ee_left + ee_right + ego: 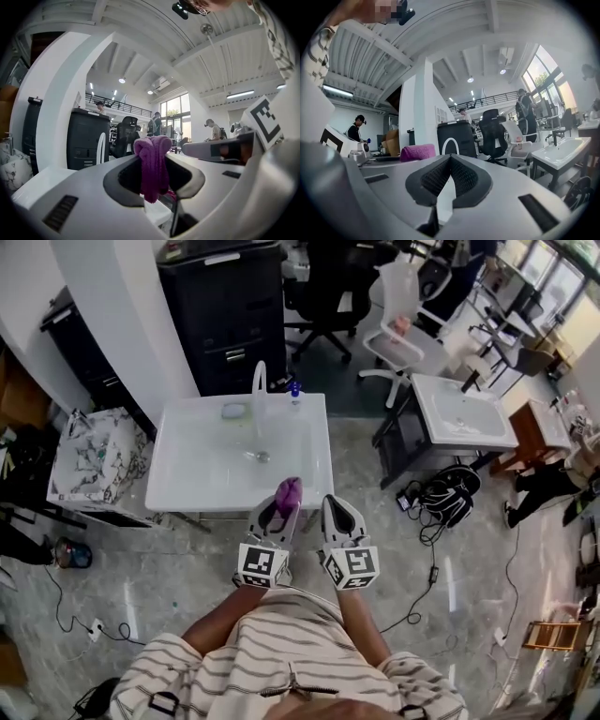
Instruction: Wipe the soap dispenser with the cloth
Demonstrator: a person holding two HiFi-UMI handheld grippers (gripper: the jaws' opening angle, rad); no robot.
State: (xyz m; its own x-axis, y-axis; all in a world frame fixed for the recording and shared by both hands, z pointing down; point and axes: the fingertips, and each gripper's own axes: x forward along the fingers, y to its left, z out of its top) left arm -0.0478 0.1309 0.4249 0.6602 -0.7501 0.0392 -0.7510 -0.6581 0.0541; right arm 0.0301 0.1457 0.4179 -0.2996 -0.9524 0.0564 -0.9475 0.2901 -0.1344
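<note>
Currently your left gripper (279, 505) is clamped on the bunched purple terry cloth (153, 161), which sticks up past the jaw tips as a thick wad. Your right gripper (450, 165) has its jaws pressed together on nothing. Both hang at the near edge of the white rectangular ceramic sink (173, 474). The small soap dispenser with the blue pump top (294, 390) stands on the sink's far rim, well apart from the cloth, with the whole basin between.

The likeliest trouble is tipping that dispenser. It looks light and sits on a narrow ledge, so a one-sided wipe could push it into the basin or off the back of the sink. With your right jaws closed, nothing is ready to steady it. The cloth looks only loosely pinched, so dragging it hard against the bottle might pull it free.

Mind the white arched faucet (258, 390) just beside the dispenser on the same rim, because it crowds the bottle and could catch your gripper. A small pale item (232, 411) lies on that rim beyond the faucet; I can't tell what it is. Behind the sink stands a tall black cabinet (225, 306), and to its left a marble-patterned white box (89, 460). To its right are a second white sink on a dark frame (464, 409) and a black backpack (452, 488) on the floor.
</note>
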